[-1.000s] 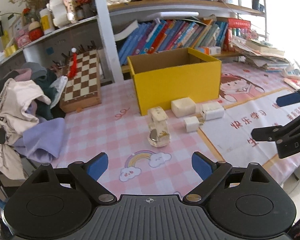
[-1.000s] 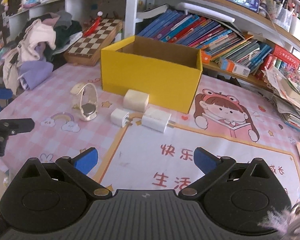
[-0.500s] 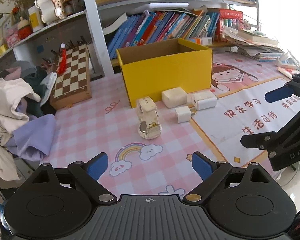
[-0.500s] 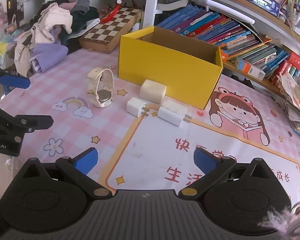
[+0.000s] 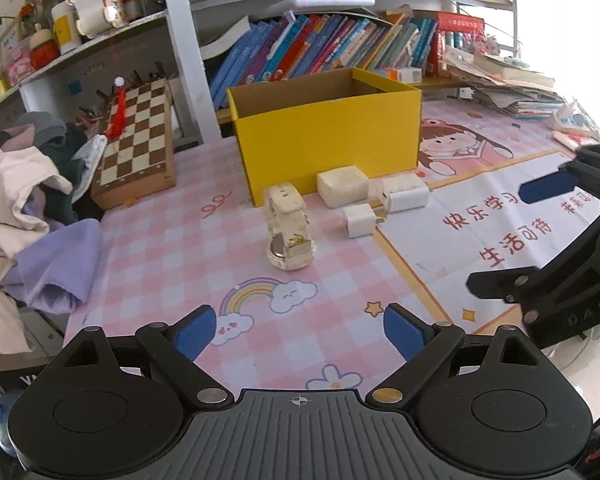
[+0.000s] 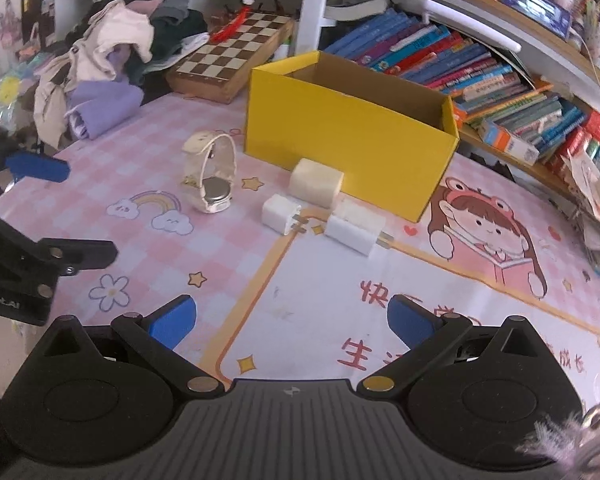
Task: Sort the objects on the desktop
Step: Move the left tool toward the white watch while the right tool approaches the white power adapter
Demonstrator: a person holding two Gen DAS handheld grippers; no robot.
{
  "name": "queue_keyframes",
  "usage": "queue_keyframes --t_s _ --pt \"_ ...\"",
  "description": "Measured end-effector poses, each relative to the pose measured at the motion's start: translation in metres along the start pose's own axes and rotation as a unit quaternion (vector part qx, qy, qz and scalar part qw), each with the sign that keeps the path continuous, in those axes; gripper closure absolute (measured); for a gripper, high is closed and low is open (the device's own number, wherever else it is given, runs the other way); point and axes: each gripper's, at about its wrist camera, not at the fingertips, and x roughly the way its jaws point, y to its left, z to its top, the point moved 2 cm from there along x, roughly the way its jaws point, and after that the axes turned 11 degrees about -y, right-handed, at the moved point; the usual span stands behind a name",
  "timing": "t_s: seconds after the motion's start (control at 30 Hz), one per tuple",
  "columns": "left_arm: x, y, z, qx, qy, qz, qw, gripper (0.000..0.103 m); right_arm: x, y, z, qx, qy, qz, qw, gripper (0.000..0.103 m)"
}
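My left gripper [image 5: 298, 330] hangs over the pink checked mat [image 5: 172, 240] with its jaws spread wide, holding nothing; my right gripper [image 6: 292, 322] is equally wide and unloaded above the white printed panel [image 6: 440, 280]. Bare mat lies between both and the cream watch [image 5: 288, 232], which stands on its face, strap looped upward. Just past it sit three white chargers: a small cube [image 6: 280, 214], a flat one [image 6: 354, 228] and a cream block [image 6: 316, 182] almost against the yellow box [image 6: 348, 136]. The box is open-topped; I can't see its floor. Clothes [image 5: 28, 208] crowd the left edge, a chessboard [image 5: 136, 140] and bookshelf [image 6: 440, 56] behind.
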Motion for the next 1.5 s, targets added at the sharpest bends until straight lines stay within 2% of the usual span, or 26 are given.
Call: queue_keyframes --t_s 0.37,0.73,1.13,1.5 --pt "0.011 -0.009 0.004 0.001 0.002 -0.008 1.0000 0.010 0.000 -0.017 0.000 0.018 -0.007 -0.010 1.000 0.000" --pt "0.027 -0.016 0.012 0.005 0.008 -0.003 1.0000 0.010 0.008 -0.029 0.005 0.022 -0.006 0.013 1.000 0.003" --pt "0.045 -0.020 0.023 0.006 0.006 0.019 0.9998 0.010 0.025 -0.049 0.012 0.010 -0.003 0.029 1.000 0.003" --pt "0.072 -0.010 0.033 -0.028 0.002 0.053 0.9982 0.011 0.045 -0.060 0.022 -0.022 0.000 0.053 0.998 0.003"
